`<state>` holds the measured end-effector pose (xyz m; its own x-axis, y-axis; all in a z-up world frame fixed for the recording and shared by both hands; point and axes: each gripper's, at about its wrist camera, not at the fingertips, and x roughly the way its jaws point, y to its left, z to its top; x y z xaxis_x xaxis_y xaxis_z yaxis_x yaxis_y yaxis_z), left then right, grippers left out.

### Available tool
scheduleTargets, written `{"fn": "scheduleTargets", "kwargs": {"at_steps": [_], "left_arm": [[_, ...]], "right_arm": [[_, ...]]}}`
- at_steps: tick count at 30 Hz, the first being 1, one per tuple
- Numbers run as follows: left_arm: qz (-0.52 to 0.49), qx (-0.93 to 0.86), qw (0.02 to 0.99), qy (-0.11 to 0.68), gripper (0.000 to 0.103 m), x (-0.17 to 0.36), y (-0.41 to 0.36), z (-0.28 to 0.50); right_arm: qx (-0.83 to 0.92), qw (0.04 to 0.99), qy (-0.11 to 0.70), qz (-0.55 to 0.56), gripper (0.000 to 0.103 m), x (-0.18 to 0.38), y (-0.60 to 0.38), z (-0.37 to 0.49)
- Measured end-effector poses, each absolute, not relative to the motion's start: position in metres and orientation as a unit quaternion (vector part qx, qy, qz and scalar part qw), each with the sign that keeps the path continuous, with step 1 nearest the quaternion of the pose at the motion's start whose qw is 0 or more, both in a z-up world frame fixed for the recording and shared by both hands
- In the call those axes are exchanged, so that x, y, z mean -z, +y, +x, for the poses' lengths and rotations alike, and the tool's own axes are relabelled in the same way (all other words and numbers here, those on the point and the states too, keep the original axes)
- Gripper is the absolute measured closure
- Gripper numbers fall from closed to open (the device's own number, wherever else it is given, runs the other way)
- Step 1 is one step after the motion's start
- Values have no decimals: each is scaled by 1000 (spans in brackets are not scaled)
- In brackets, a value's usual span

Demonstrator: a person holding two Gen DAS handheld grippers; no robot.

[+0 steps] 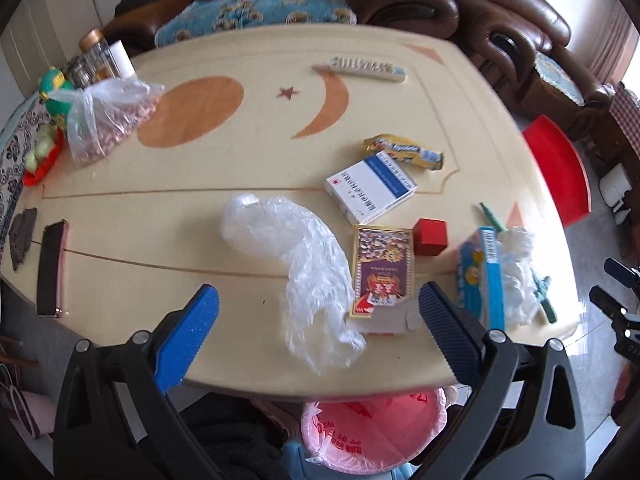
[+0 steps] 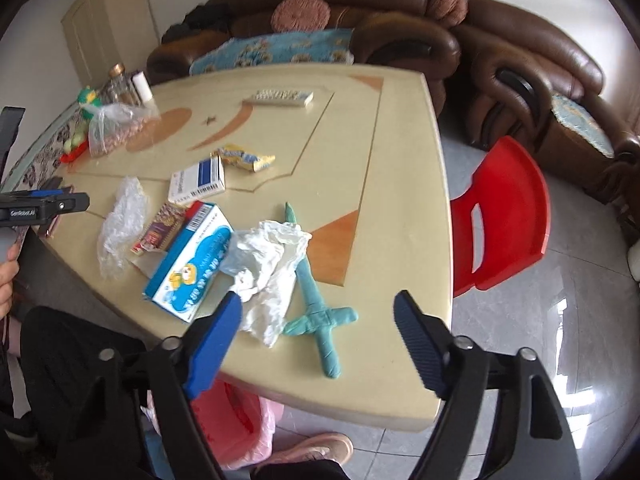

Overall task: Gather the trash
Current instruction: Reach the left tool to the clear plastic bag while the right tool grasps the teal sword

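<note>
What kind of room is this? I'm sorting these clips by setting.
Most likely a home living room: a brown leather sofa with cushions behind a cream table strewn with household clutter, a red plastic chair beside it, tiled floor.

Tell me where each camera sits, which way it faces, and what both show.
Left wrist: on the left gripper, looking down over the table's near edge at the clear bag and card box; own open fingers, dark clothing below.
Right wrist: on the right gripper, above the table's right corner, facing the tissue and clay sword; own open fingers, a hand, a shoe.
Shared: table, blue box, white box, pink bin, sofa, red chair.
</note>
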<state>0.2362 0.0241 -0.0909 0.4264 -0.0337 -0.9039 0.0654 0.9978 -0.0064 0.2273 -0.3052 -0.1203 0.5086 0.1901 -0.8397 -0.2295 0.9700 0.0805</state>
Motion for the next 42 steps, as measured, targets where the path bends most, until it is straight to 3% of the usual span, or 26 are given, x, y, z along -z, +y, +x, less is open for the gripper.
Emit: {"fn": "scheduleTargets", "kwargs": {"at_steps": [6,8,9,28,30,34,42], "left_arm": [[8,21,828,561,5,111,24,260],[10,16,824,566,5,116,25,266],[11,14,822,569,5,119,25,269],[2,-5,784,621,5,169,39,291],[2,-4,778,628,8,174,40,292],[7,-3,765,644,26,184,41,293],[8,3,757,653,35,195,45,293]], "right_arm": [[-165,832,529,-28,48,145,-300,260],[-170,822,543,-31,60,154,-298,266],[-173,815,551,-34,61,160,-296,269],[-184,775,600,-76,61,205,-277,289],[-185,775,598,-83,62,205,-274,290],[-181,775,595,-112,62,207,-266,290],[-176,771,598,-130,68,207,-256,289]]}}
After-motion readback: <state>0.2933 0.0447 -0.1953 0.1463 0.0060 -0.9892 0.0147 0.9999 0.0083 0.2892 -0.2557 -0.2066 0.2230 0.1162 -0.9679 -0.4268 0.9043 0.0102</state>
